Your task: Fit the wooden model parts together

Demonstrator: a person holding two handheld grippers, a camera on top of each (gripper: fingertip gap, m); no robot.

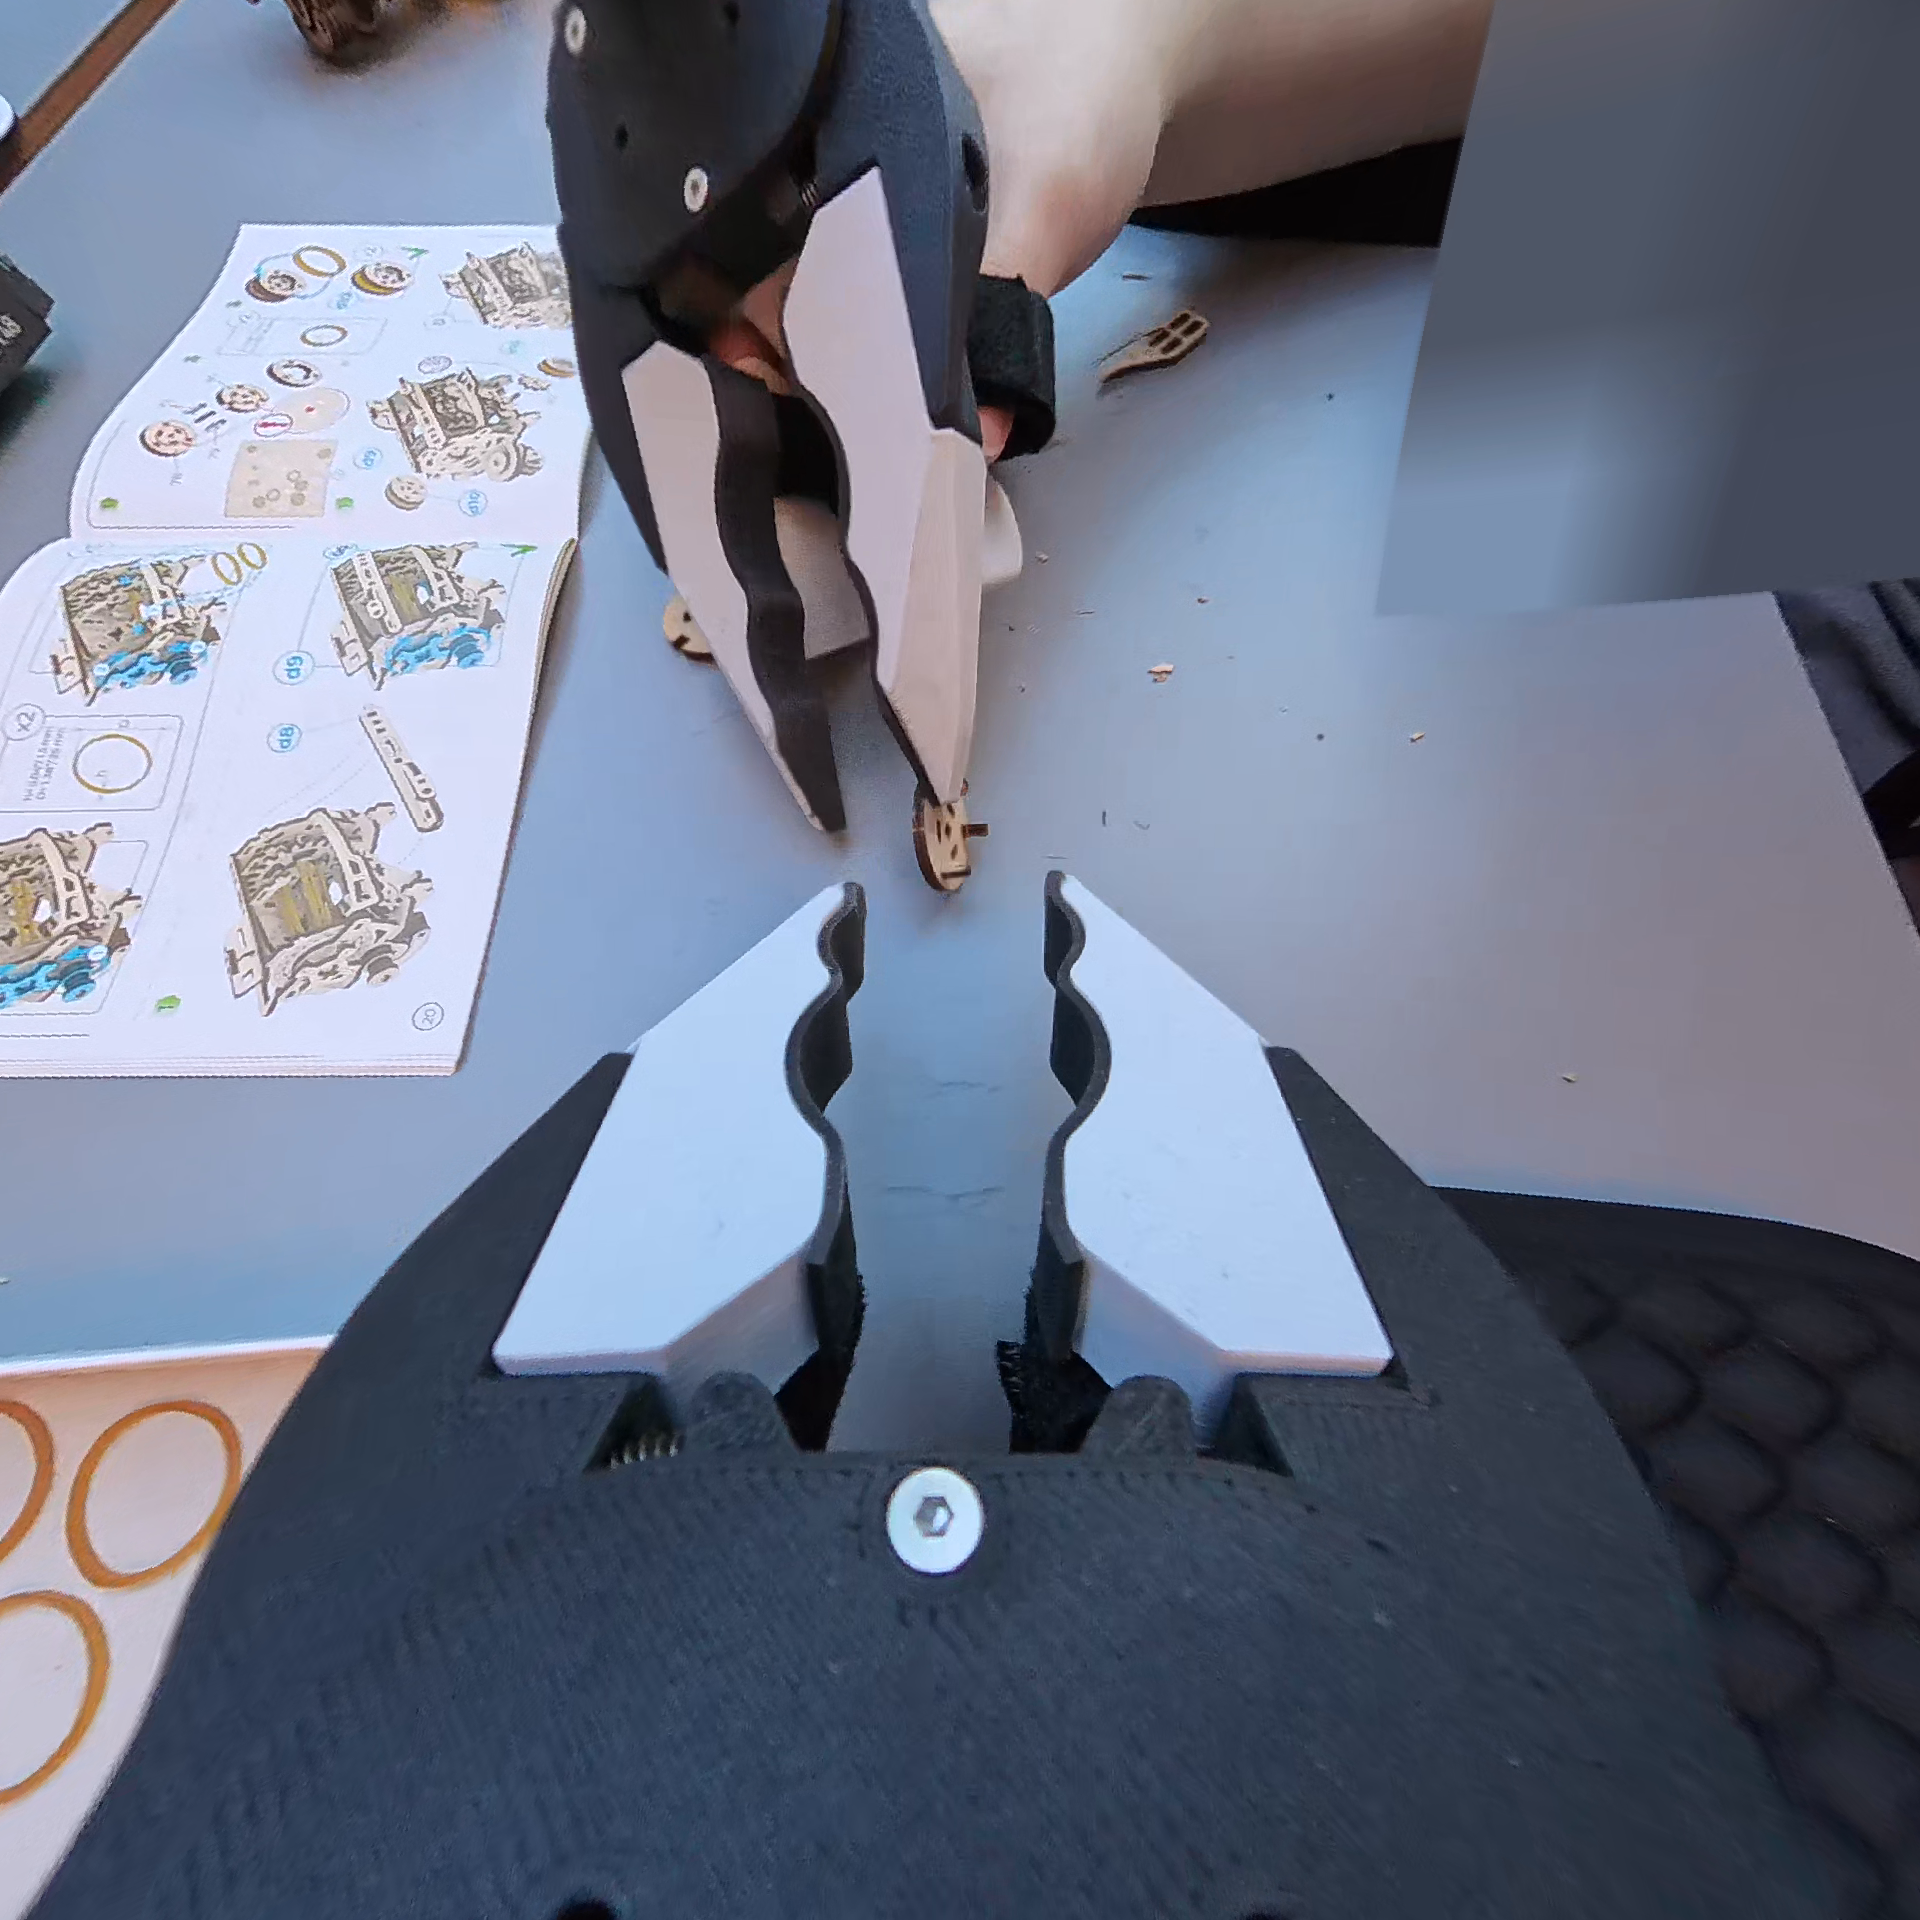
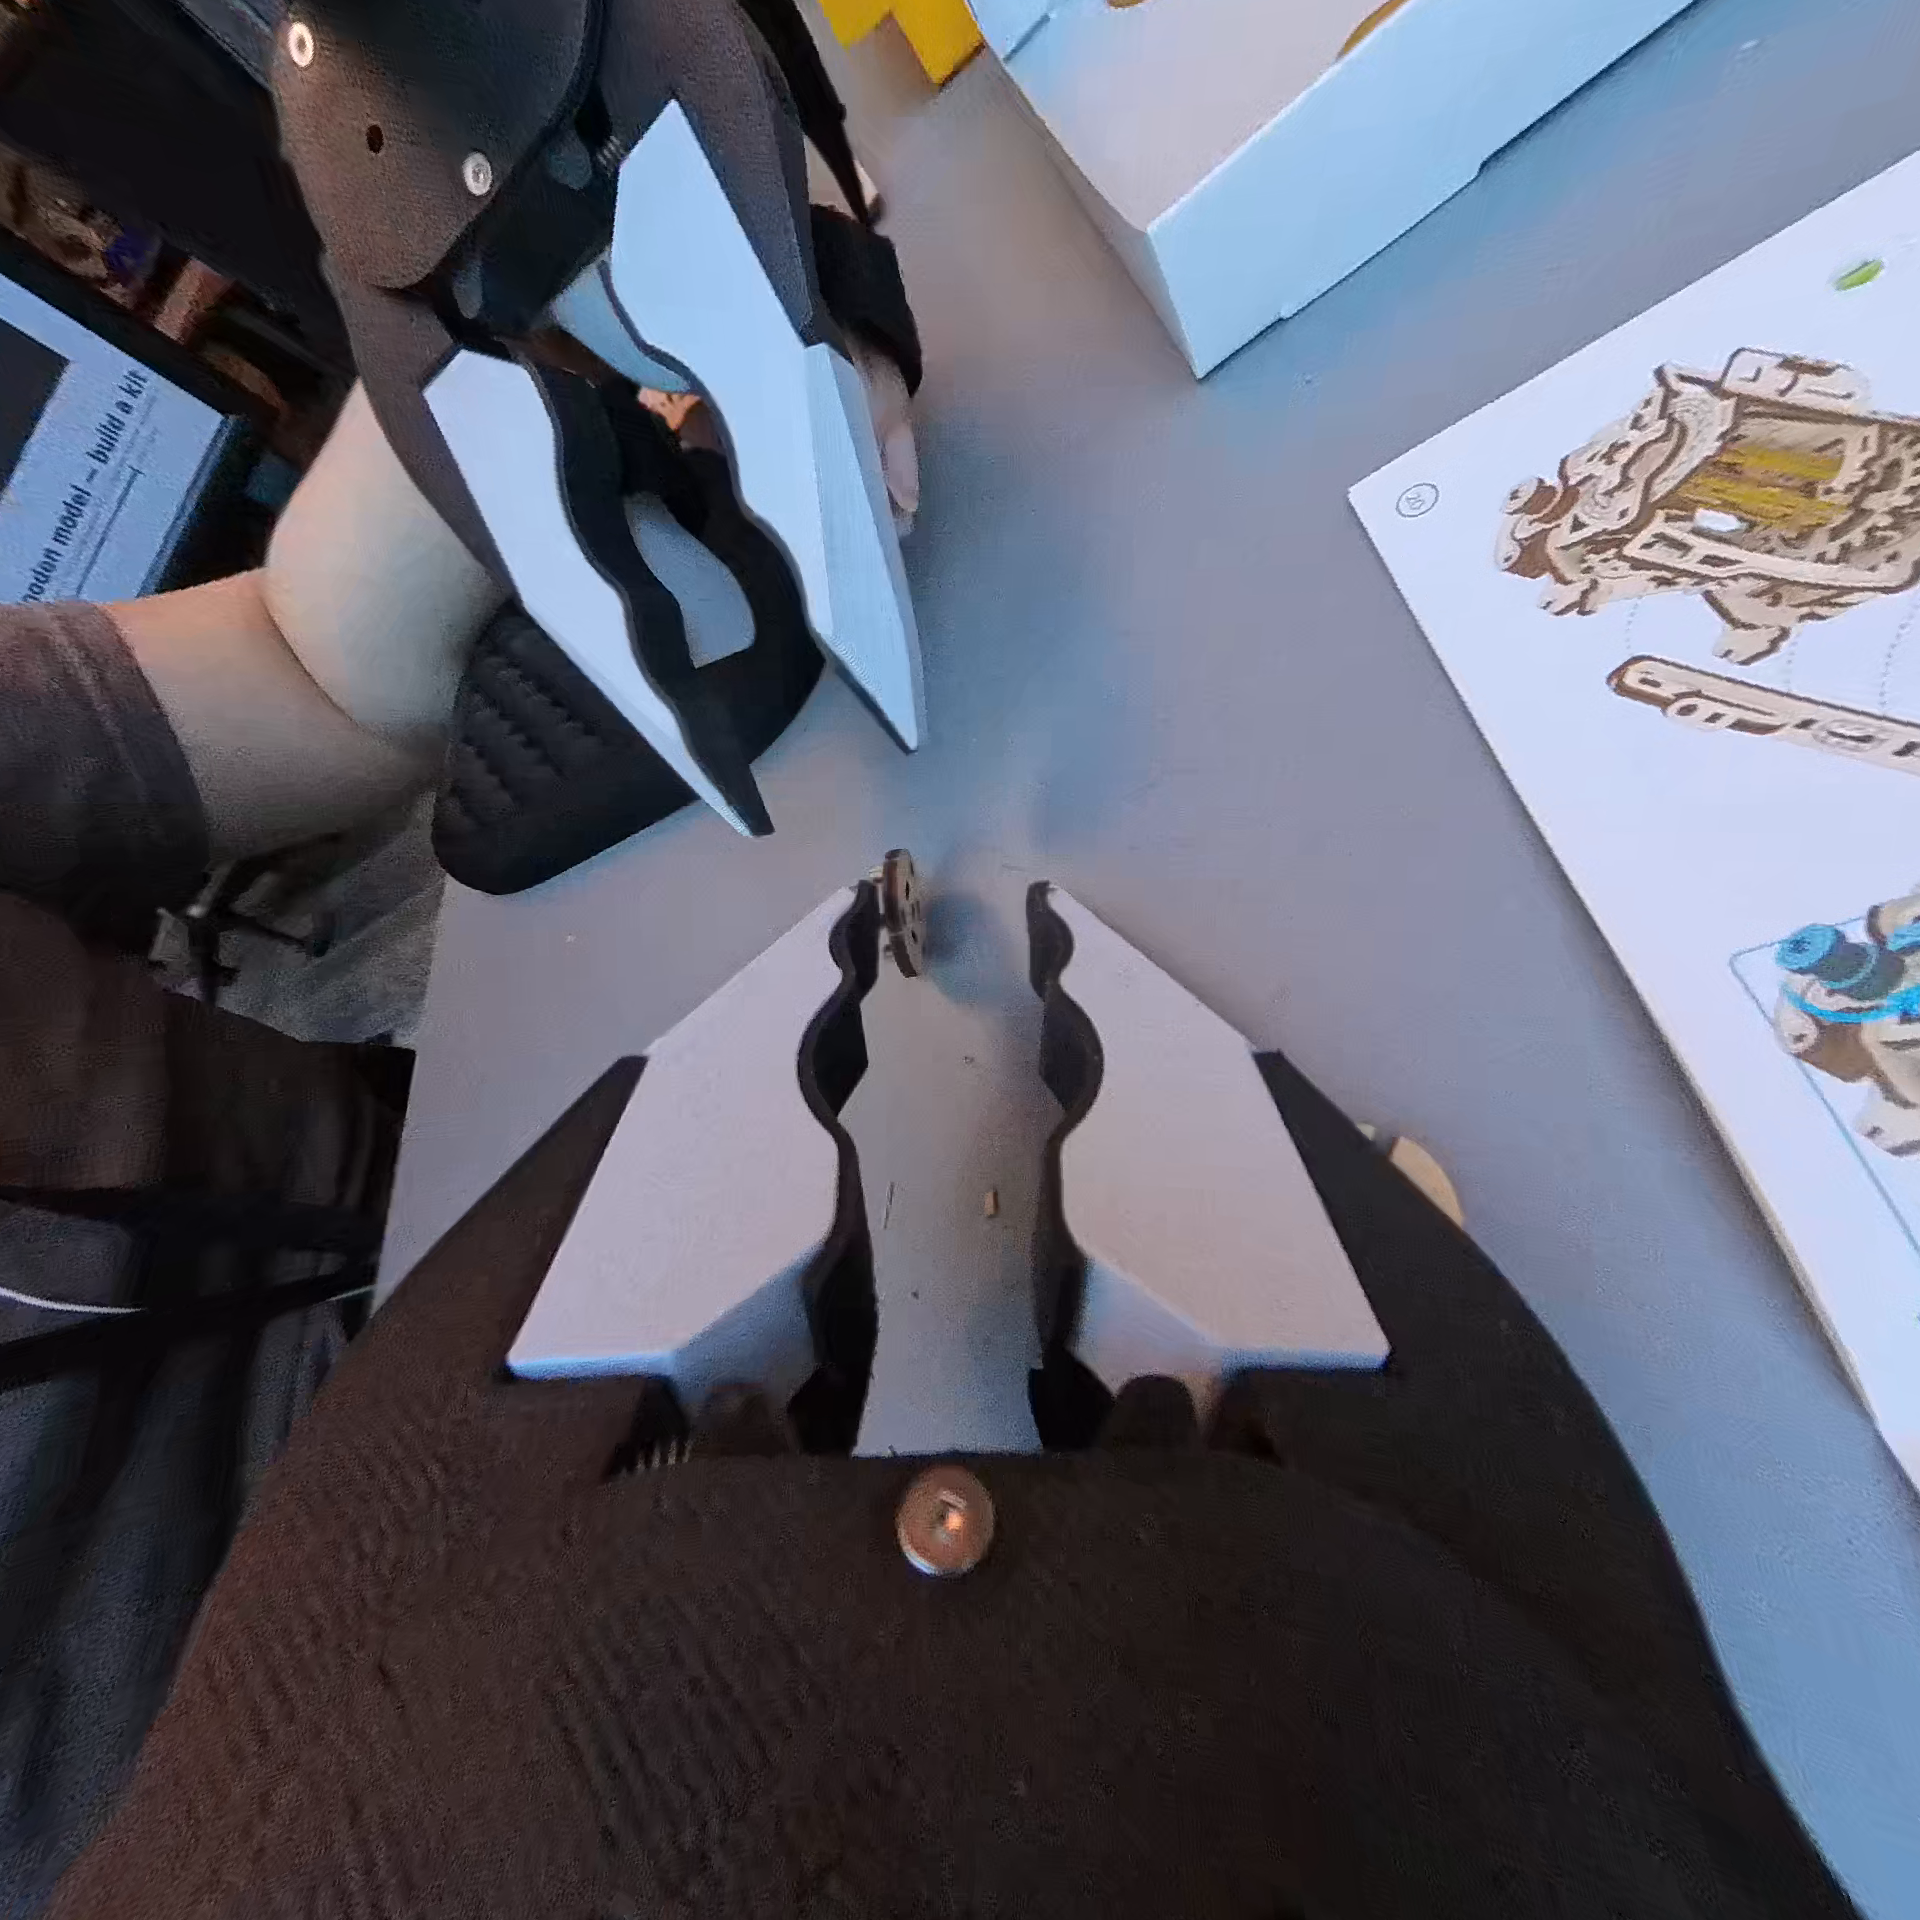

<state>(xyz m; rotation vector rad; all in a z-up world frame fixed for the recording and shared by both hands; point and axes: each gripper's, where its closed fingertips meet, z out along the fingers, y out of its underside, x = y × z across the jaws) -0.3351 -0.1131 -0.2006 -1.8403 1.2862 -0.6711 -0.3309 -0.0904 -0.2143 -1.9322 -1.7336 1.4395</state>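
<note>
A small round wooden disc (image 1: 943, 847) with holes and a short peg stands on its edge on the grey table (image 1: 1351, 935). In the right wrist view the disc (image 2: 902, 920) rests against the inner side of my right gripper's left fingertip. My right gripper (image 2: 951, 896) is open, its other finger clear of the disc. From the left wrist view it (image 1: 891, 805) points down, one fingertip touching the disc's top. My left gripper (image 1: 954, 891) is open and empty, just short of the disc, and faces the right one (image 2: 831, 779).
An open instruction booklet (image 1: 260, 644) lies to the left, also in the right wrist view (image 2: 1662, 727). Rubber bands (image 1: 156, 1496) lie on a white sheet. Loose wooden parts (image 1: 1158, 343), another disc (image 1: 686, 623) and a white box (image 2: 1299, 177) are around. My two grippers' fingertips are within a few centimetres of each other.
</note>
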